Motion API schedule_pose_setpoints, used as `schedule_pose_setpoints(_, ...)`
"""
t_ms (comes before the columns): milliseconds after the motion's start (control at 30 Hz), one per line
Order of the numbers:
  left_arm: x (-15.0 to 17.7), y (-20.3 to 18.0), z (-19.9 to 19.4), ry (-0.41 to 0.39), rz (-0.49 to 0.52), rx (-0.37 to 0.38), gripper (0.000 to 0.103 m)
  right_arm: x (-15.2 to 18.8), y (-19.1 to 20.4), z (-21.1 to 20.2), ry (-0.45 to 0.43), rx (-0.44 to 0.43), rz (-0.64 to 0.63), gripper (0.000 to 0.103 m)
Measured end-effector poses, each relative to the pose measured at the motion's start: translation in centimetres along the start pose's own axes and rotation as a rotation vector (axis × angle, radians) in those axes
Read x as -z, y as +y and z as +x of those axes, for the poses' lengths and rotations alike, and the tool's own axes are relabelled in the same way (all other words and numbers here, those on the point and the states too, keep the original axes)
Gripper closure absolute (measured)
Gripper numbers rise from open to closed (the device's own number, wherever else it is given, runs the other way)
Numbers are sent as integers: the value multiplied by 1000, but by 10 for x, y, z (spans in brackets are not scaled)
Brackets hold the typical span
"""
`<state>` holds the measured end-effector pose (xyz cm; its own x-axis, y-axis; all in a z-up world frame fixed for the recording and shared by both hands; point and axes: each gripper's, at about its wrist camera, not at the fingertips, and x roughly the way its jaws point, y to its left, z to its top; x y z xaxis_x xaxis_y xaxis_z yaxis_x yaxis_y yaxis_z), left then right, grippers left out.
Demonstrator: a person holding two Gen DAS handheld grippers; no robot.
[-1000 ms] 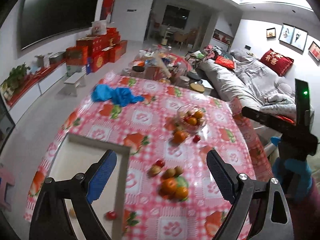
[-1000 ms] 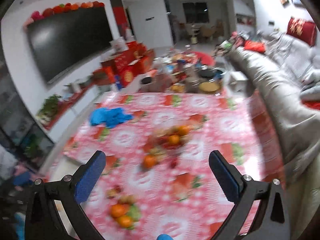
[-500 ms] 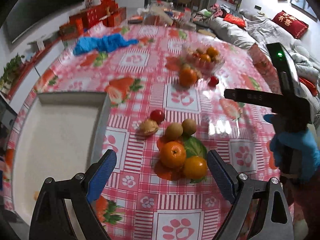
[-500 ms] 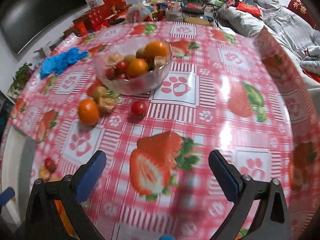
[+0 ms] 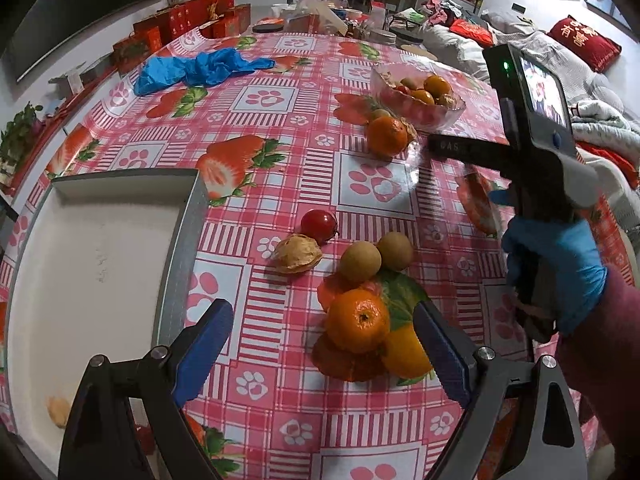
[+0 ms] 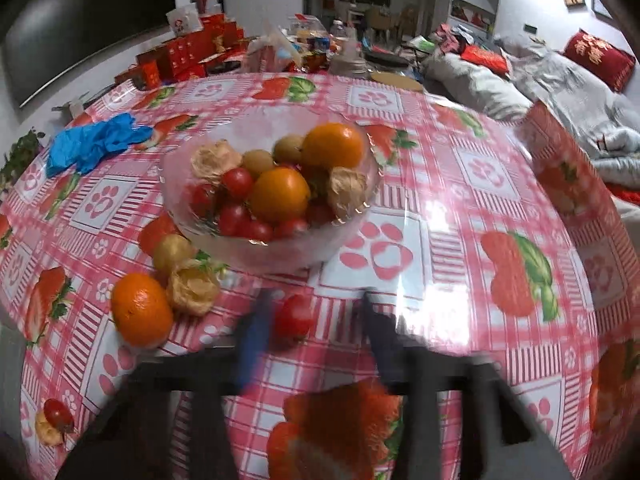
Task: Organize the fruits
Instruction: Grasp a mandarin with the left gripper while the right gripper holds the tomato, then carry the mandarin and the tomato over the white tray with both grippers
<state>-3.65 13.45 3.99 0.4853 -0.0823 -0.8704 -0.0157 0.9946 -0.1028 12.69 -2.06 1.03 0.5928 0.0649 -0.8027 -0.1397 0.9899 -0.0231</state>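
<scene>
Across the red-checked plastic tablecloth [image 6: 460, 184], the blurred right gripper [image 6: 312, 320], part-open, straddles a small red cherry tomato [image 6: 294, 316], needing closure, while the left gripper [image 5: 320, 344] hangs wide, empty.

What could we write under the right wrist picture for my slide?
Right gripper reaches around a small red tomato on the strawberry tablecloth, just before the glass fruit bowl.

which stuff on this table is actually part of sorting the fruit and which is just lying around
Part of the job:
- glass bowl of mixed fruit
- loose oranges, small brown fruits, cherry tomato, husked fruit
- white tray
- tomato between the right hand-held gripper fingers

Just lying about:
- blue gloves
- red boxes
</scene>
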Motion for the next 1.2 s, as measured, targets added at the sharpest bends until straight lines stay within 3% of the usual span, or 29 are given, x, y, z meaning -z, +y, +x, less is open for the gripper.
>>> schedule_pose_setpoints(367,1,-11,16,-4,29,-26,11,42,-19,-40,38,-188,73,80)
schedule_pose_setpoints(433,1,-11,21,4,20,-18,27,54,-23,-53,37,-210,74,80)
schedule_pose_setpoints(600,1,-9,31,27,-23,-7,36,81,-36,-83,32,-263,110,80)
schedule_pose_setpoints(700,4,-14,30,16,-3,-23,51,96,-39,-96,36,-284,118,80)
schedule_pose_setpoints(767,7,-16,27,8,2,5,65,107,-39,-103,37,-291,120,80)
schedule_pose_setpoints(1000,27,-10,14,-6,-13,8,64,138,-37,-124,45,-305,116,80)
schedule_pose_setpoints(1200,65,1,-7,-18,-14,-18,64,161,-30,-132,63,-309,103,80)
